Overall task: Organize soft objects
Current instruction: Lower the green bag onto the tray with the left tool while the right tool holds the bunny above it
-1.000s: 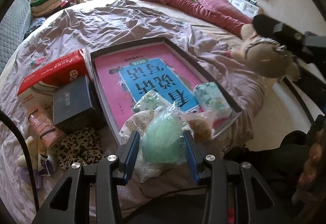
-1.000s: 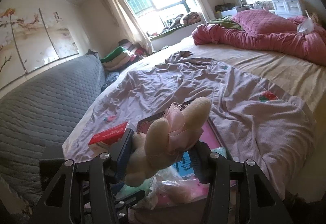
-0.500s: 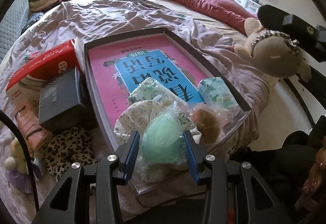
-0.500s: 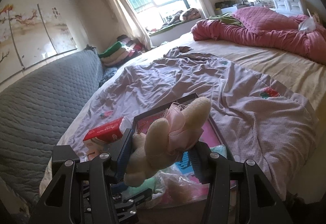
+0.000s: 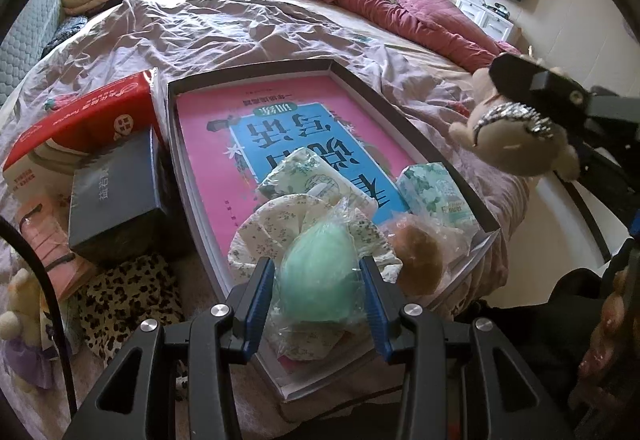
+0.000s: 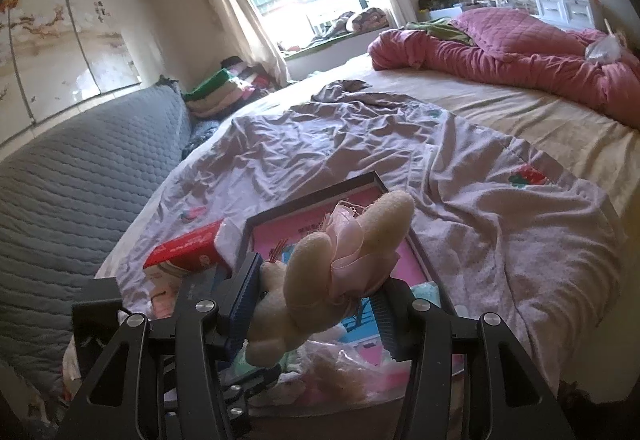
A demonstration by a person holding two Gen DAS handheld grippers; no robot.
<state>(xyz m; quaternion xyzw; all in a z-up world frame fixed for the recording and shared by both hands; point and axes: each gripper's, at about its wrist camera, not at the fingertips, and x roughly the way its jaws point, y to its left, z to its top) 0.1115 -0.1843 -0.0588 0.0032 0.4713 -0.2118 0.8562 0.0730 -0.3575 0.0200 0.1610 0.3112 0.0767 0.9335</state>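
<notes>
My left gripper (image 5: 316, 282) is shut on a mint-green sponge in a clear bag (image 5: 320, 276), held just above the near end of a shallow dark-rimmed box (image 5: 384, 100) with a pink and blue bottom. In the box lie a floral cloth (image 5: 276, 224), two tissue packs (image 5: 434, 194) and a bagged brown puff (image 5: 418, 254). My right gripper (image 6: 320, 300) is shut on a beige plush rabbit (image 6: 340, 260) with a pink bow, hanging over the box (image 6: 312, 200). From the left wrist view the rabbit (image 5: 516, 136) hangs at the right, off the box's right side.
Left of the box stand a red tissue box (image 5: 80, 120), a dark blue box (image 5: 114, 192), a leopard-print cloth (image 5: 124, 292) and a small plush toy (image 5: 20, 316). A crumpled mauve sheet (image 6: 340, 144) covers the bed, with a red quilt (image 6: 520, 60) far back. The bed edge drops at the right.
Both grippers have sunk a little and moved forward over the box, each keeping its hold. The box and its contents look nearer and larger in the left wrist view.
</notes>
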